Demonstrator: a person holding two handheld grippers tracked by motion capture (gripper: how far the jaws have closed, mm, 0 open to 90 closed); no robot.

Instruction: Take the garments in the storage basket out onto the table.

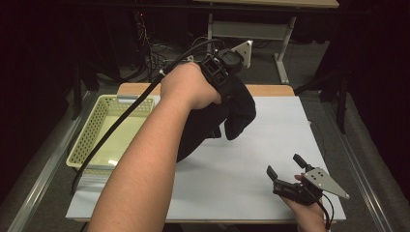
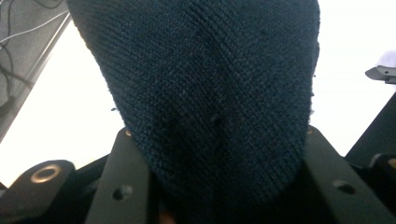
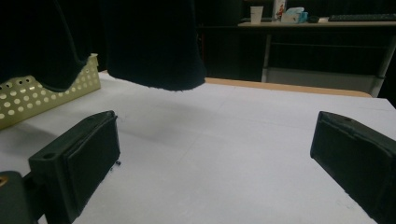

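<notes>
In the high view, the left gripper (image 1: 223, 72) sits in the upper middle of the frame, held above the table (image 1: 270, 145), its grey plate pointing toward the top edge. Its 2 jaws are clamped on a dark knit cloth (image 1: 232, 113), which hangs down from the grip in folds below and to the right of the hand, its lower part trailing toward the centre left of the frame behind the forearm. In the left gripper view, the cloth (image 2: 210, 93) covers most of the frame, bunched between the 2 black jaws that rise from the bottom edge; the jaws stand partly closed, pressing on the fabric from both sides.

The right gripper (image 1: 285, 171) rests at the lower right of the high view, low over the white table surface, its 2 jaws spread wide with nothing between them. In the right gripper view, the jaws stand far apart at the lower left and lower right, and the hanging cloth (image 3: 149, 46) shows at the upper left, clear of the table.

A pale yellow perforated basket (image 1: 92, 130) lies at the left of the high view, beside the cloth's lower end.
</notes>
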